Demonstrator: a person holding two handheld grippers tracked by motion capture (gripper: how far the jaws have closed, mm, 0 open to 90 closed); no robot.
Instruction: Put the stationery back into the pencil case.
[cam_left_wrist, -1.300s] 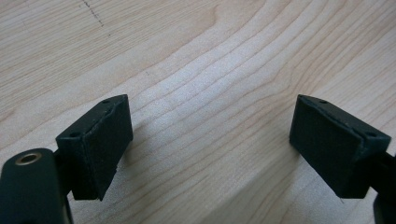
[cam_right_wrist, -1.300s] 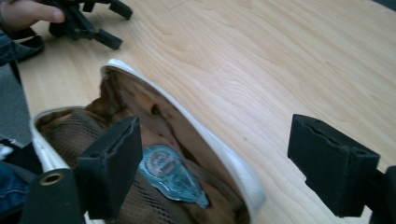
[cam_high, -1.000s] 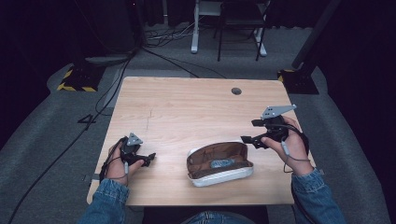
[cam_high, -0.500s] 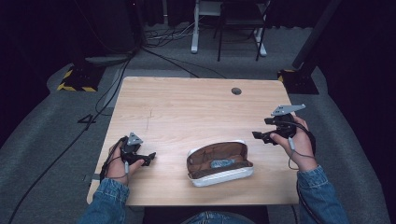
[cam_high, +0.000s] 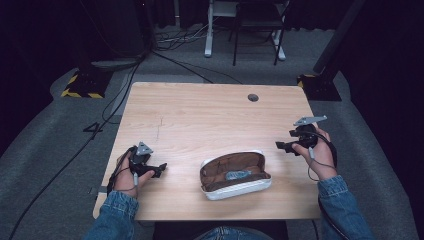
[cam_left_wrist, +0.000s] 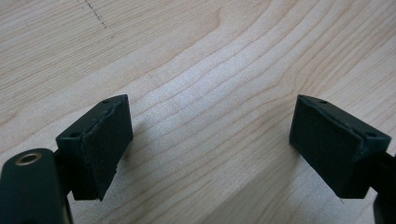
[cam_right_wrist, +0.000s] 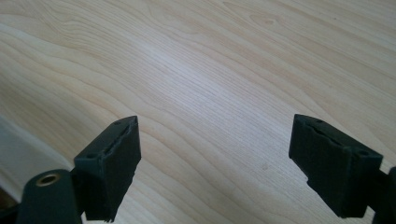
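An open pouch (cam_high: 235, 174) with a white outside and a brown lining lies near the table's front edge; a small pale item (cam_high: 236, 175) rests inside it. My left gripper (cam_high: 161, 169) sits low on the wood to the pouch's left, held by a hand. Its jaws stand wide apart over bare wood in the left gripper view, so the left gripper (cam_left_wrist: 210, 140) is open. My right gripper (cam_high: 281, 146) hovers to the pouch's right near the table's right edge, pointing left. In its own view the right gripper (cam_right_wrist: 215, 163) is open, with nothing between the pads.
The wooden table (cam_high: 210, 120) has a round cable hole (cam_high: 253, 97) at the back right. Cables (cam_high: 115, 100) run over the grey floor on the left. A chair and white desk legs (cam_high: 240, 30) stand behind the table. A pale edge (cam_right_wrist: 18, 140) lies at the right gripper view's lower left.
My right gripper has moved right and toward the table's front, away from the pouch. The left gripper and the pouch have stayed put.
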